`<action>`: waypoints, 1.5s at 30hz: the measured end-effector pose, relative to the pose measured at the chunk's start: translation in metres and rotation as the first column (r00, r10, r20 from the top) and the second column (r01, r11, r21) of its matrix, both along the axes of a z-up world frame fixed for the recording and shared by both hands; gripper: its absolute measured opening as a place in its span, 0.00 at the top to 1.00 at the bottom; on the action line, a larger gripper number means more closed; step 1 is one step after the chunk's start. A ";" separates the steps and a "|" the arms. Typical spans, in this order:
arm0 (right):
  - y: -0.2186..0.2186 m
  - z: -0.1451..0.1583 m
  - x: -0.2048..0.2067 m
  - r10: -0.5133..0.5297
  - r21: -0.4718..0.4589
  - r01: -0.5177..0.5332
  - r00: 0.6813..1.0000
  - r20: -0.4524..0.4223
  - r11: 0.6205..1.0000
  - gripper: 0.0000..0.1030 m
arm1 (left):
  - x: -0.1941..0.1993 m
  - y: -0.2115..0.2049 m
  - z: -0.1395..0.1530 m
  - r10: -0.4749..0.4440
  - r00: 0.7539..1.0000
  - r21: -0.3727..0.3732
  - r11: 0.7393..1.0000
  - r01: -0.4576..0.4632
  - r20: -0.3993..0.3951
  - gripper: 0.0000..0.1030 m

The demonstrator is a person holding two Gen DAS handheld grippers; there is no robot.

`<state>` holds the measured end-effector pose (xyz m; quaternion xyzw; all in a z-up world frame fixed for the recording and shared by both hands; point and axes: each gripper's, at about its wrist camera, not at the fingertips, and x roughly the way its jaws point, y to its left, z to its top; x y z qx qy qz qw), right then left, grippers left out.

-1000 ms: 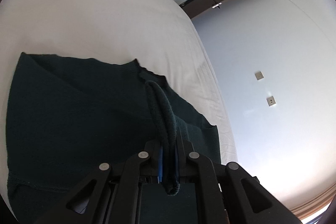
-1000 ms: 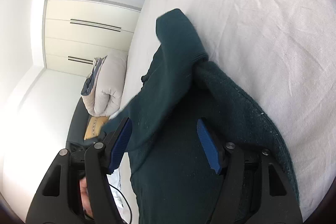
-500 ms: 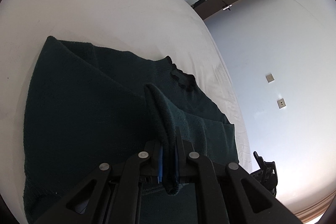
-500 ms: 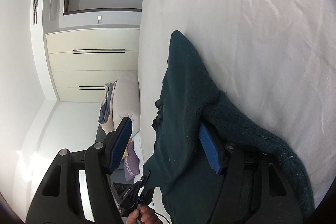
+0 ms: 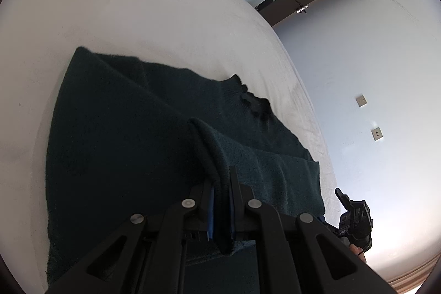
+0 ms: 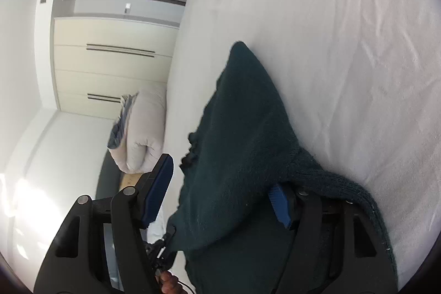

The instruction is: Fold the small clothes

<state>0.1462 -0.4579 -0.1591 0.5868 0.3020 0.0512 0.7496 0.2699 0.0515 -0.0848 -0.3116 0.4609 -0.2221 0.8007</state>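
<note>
A dark green knitted sweater lies spread on the white bed, its neckline at the far right. My left gripper is shut on a raised fold of its near edge, and the fabric runs up between the blue pads. In the right wrist view the sweater rises in a peak over the bed. My right gripper stands open. Knit drapes over its right finger, while its left finger is bare and off the cloth. The right gripper also shows small at the bed's edge.
A folded white duvet sits past the bed's side, before cream wardrobe doors. A dark-framed door and a wall with sockets lie to the right. A person's fingers show at the bottom.
The left gripper has sunk with its fold, and more of the sweater, neckline included, now lies flat on the bed. The right gripper has shifted sideways, so its left finger is off the cloth.
</note>
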 end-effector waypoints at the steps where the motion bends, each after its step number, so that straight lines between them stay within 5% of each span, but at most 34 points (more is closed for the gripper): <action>1: 0.001 -0.001 0.000 0.010 -0.014 -0.010 1.000 -0.001 1.000 0.38 | -0.001 0.003 -0.007 0.005 1.000 -0.004 1.000 -0.005 -0.013 0.93; 11: 0.003 0.009 -0.017 0.071 -0.024 -0.073 0.995 -0.076 0.997 0.38 | -0.005 0.015 -0.021 0.016 0.999 -0.047 0.999 -0.017 -0.033 0.86; 14: 0.003 0.024 -0.031 0.082 -0.031 -0.084 0.995 -0.058 0.996 0.38 | -0.011 0.020 -0.004 0.037 0.999 0.000 0.999 -0.037 -0.028 0.62; 16: -0.002 0.040 -0.037 0.083 -0.057 -0.085 0.996 -0.027 0.995 0.38 | -0.019 0.023 0.017 0.075 0.997 0.109 0.991 -0.077 0.019 0.37; 17: -0.005 0.049 -0.038 0.083 -0.072 -0.084 0.996 -0.012 0.994 0.38 | -0.023 0.023 0.027 0.096 0.994 0.162 0.981 -0.102 0.045 0.35; 23: -0.019 0.070 -0.003 0.148 -0.125 -0.145 0.989 0.012 0.981 0.38 | -0.028 -0.015 0.058 -0.018 0.983 0.275 0.961 -0.033 0.182 0.34; 27: -0.017 0.042 0.033 0.229 -0.092 -0.236 0.970 -0.079 0.967 0.38 | -0.005 -0.045 0.022 -0.082 0.992 0.331 0.943 0.045 0.097 0.37; 29: -0.018 0.030 0.042 0.231 -0.106 -0.242 0.967 -0.106 0.965 0.38 | -0.001 -0.042 0.007 -0.067 0.993 0.331 0.943 0.032 0.094 0.44; 39: -0.058 0.016 0.102 0.208 -0.080 -0.215 0.974 -0.093 0.973 0.38 | -0.008 -0.036 -0.002 -0.081 0.984 0.267 0.963 0.037 0.157 0.45; 45: -0.050 0.019 0.066 0.238 -0.089 -0.243 0.969 -0.065 0.966 0.38 | -0.014 -0.034 0.003 -0.060 0.984 0.254 0.967 0.016 0.167 0.44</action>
